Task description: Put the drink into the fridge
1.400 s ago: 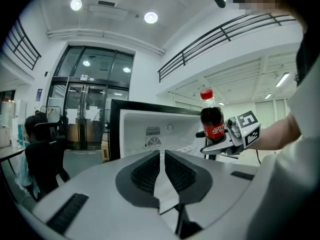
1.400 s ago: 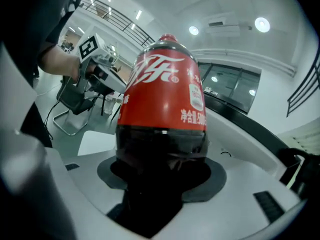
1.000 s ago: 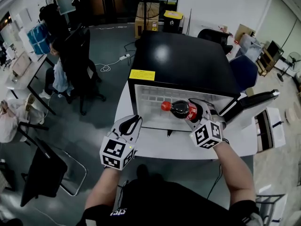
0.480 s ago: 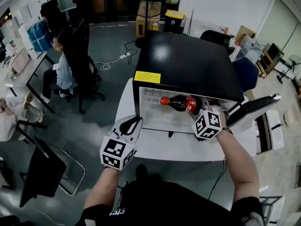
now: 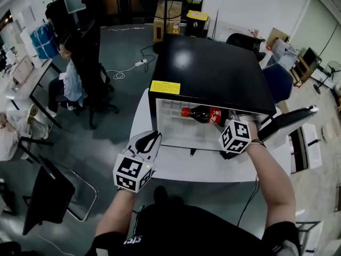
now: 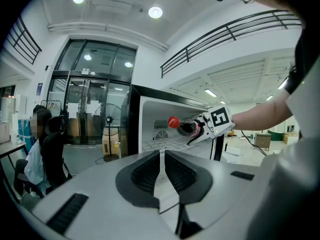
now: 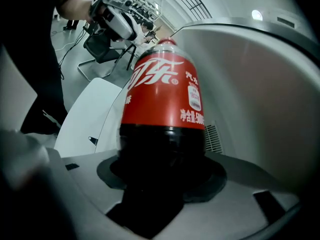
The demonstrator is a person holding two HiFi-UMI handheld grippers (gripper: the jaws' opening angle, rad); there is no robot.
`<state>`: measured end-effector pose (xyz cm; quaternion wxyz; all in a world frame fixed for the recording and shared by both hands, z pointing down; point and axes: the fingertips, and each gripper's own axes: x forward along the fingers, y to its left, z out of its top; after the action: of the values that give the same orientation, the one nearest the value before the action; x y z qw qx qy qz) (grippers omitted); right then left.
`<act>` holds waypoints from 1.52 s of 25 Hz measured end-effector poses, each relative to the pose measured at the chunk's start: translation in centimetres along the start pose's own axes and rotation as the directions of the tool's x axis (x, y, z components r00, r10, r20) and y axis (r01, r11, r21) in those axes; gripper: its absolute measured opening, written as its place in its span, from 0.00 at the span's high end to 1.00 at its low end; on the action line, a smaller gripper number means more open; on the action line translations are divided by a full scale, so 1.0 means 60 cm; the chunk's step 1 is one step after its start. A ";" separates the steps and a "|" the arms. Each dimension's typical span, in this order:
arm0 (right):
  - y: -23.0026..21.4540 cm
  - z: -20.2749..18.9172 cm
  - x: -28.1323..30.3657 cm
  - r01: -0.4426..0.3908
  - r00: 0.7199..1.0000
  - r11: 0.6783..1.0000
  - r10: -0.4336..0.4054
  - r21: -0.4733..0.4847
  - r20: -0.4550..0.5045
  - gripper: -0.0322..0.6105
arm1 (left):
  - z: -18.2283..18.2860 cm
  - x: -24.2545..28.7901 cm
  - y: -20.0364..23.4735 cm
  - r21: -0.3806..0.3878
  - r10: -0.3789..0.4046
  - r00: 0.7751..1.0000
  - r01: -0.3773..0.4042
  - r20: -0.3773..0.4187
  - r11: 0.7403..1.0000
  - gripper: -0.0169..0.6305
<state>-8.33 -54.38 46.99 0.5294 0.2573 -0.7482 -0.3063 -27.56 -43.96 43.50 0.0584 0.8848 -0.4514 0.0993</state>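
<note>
Head view: one fridge (image 5: 213, 71), one cola bottle (image 5: 205, 114) (right gripper (image 5: 229, 122) clamps it).

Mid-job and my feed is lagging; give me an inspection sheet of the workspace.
Surface: white table, fridge standing on it.
Job's things: fridge door open; cola bottle held sideways at the fridge opening, cap leftward.
Clutter: small dark object on the table front.
Grippers: right gripper jaws shut on cola bottle; left gripper jaws shut, empty.
Cables: white cable on floor; dark cable hanging off table.
Surroundings: seated person, office chairs at left.
</note>
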 end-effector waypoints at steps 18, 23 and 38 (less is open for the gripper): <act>0.034 -0.004 0.004 -0.144 0.989 0.989 0.145 0.025 -0.039 0.49 | -0.011 -0.010 0.009 -0.024 0.003 1.000 -0.003 -0.004 1.000 0.91; -0.002 0.014 -0.007 -0.059 0.998 0.997 0.058 0.053 0.012 0.53 | -0.015 -0.012 0.016 -0.035 0.002 1.000 -0.003 -0.007 0.999 0.91; 0.046 0.052 -0.101 0.047 0.969 0.932 -0.130 0.359 0.210 0.76 | -0.004 -0.018 -0.005 -0.021 -0.025 1.000 0.025 -0.006 0.999 0.91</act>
<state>-9.60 -47.63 44.37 0.3702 0.3439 -0.8346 -0.2193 -27.99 -42.88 43.50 0.0703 0.8895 -0.4411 0.0965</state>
